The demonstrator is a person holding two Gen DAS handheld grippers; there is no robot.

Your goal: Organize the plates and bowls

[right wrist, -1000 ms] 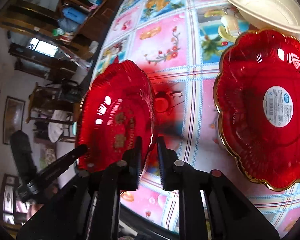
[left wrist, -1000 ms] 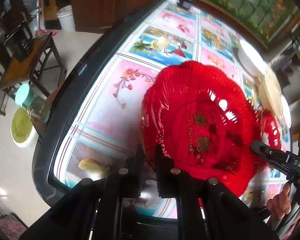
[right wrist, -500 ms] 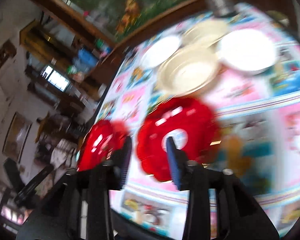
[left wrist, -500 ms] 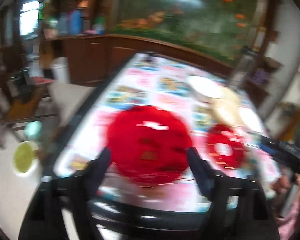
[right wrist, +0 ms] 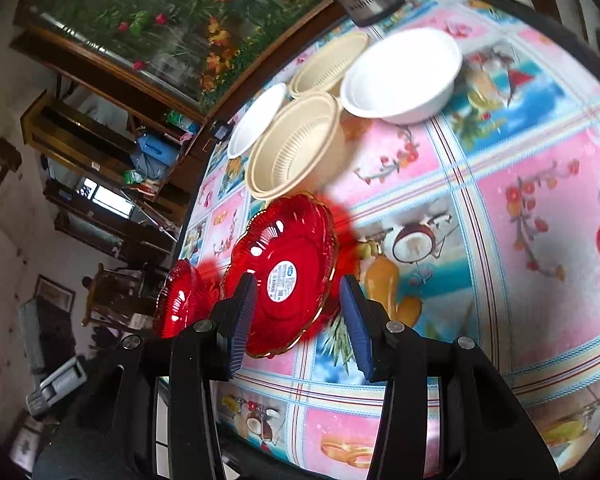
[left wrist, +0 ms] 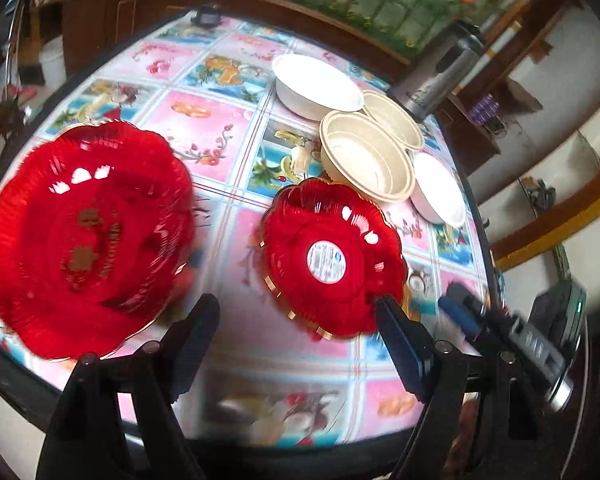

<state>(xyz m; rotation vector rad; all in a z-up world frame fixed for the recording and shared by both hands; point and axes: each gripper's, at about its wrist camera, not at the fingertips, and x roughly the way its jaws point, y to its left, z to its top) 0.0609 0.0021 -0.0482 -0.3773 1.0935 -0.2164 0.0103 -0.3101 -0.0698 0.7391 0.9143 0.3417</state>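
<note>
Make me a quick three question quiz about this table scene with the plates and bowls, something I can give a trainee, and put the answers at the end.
1. True or false: the red plate with the white sticker is stacked on the other red plate.
2. How many bowls stand on the table? A) two B) four C) six
3. Fill in: the left gripper is ____ and holds nothing.

Key:
1. False; they lie apart on the tablecloth.
2. B; two white bowls and two cream bowls.
3. open.
</note>
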